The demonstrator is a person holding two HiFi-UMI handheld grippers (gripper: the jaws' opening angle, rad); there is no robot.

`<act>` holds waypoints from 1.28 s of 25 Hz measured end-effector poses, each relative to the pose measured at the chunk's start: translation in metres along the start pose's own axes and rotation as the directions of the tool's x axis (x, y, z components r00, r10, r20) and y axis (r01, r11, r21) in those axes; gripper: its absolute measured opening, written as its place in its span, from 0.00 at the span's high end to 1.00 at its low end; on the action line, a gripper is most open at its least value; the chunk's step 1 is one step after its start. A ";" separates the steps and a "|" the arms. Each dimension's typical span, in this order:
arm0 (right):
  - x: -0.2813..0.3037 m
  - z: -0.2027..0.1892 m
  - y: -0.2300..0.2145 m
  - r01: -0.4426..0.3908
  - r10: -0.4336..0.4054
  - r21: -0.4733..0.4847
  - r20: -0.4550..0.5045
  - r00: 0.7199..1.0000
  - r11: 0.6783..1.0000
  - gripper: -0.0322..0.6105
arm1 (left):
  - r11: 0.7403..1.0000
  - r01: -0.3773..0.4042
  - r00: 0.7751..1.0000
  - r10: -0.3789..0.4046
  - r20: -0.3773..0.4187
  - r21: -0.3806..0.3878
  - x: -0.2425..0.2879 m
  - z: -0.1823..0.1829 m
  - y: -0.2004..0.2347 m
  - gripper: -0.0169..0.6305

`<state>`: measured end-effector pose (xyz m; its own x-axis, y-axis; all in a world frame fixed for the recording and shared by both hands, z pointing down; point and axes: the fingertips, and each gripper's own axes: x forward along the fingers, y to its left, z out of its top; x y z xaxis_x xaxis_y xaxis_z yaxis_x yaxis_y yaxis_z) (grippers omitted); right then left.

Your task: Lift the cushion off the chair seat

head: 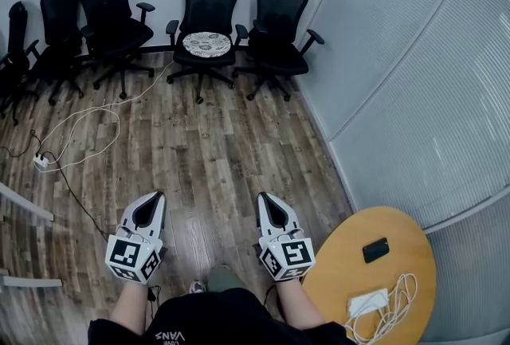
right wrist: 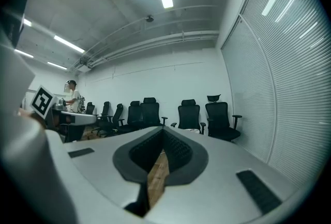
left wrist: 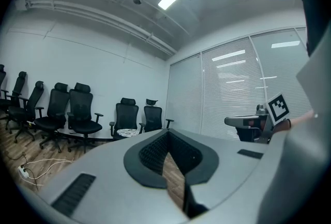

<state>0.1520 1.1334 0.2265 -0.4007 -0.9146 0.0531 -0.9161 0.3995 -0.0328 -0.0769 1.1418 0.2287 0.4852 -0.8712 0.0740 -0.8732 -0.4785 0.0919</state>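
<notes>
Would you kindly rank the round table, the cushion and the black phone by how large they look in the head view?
Largest: round table, nearest the camera.
Then: cushion, far off.
Smallest: black phone.

The cushion [head: 207,42] is pale with a fine grey print (too small to make out), the chairs [head: 211,1] black, the floor [head: 207,160] streaky brown planks.
</notes>
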 end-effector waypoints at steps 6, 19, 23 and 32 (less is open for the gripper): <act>0.027 0.005 -0.012 -0.004 0.004 -0.002 0.009 1.000 1.000 0.92 | 1.000 -0.012 1.000 0.012 0.005 -0.008 0.024 0.003 0.017 0.96; 0.111 0.017 -0.079 -0.061 0.061 0.002 0.016 0.998 0.998 0.93 | 0.998 -0.065 0.998 0.065 0.015 0.005 0.118 0.022 0.036 0.96; 0.131 0.020 -0.091 -0.073 0.073 0.007 0.017 0.997 0.997 0.93 | 0.997 -0.080 0.997 0.080 0.011 0.009 0.137 0.028 0.044 0.96; 0.176 0.015 -0.132 -0.081 0.081 0.015 0.002 0.997 0.997 0.92 | 0.996 -0.086 0.996 0.086 0.007 0.015 0.197 0.030 0.054 0.96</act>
<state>0.2025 0.9187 0.2257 -0.4733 -0.8796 0.0483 -0.8806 0.4710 -0.0518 -0.0296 0.9410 0.2179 0.4081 -0.9099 0.0752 -0.9123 -0.4034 0.0703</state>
